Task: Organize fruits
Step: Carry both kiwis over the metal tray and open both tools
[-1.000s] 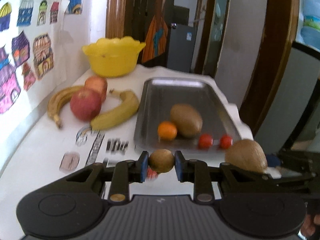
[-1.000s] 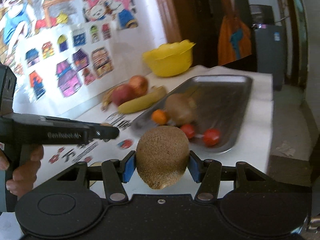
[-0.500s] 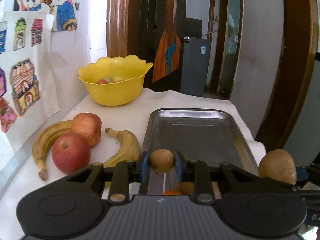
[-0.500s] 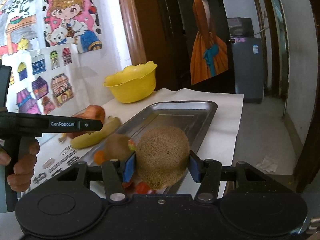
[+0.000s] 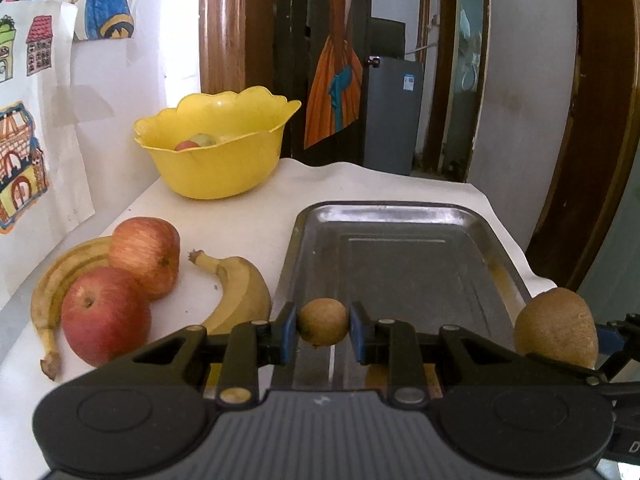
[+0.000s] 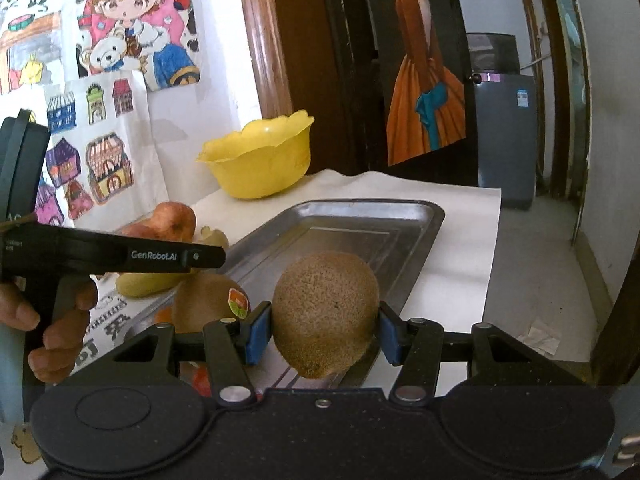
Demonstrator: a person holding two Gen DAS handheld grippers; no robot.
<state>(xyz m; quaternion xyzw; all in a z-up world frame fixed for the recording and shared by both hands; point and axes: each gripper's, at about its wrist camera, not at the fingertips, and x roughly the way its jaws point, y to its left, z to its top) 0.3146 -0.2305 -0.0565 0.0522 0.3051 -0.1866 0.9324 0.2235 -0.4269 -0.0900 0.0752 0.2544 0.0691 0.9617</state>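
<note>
Two fuzzy brown fruits are getting carried over the long metal tray (image 5: 400, 216): the left gripper (image 5: 323, 332) is pinching a small round one (image 5: 323, 327) tight, and the right gripper (image 6: 325, 332) is squeezing a bigger egg-shaped one (image 6: 326, 312), jaws partway apart around it. Yellow scalloped plastic bowl (image 5: 216, 168) is sitting beyond.

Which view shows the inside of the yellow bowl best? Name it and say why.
The left wrist view. It looks down past the rim of the yellow bowl, so a red fruit and a pale one beside it show inside. The right wrist view sees the same bowl lower and from the side: only its outer wall and scalloped rim, nothing of the contents.
</note>
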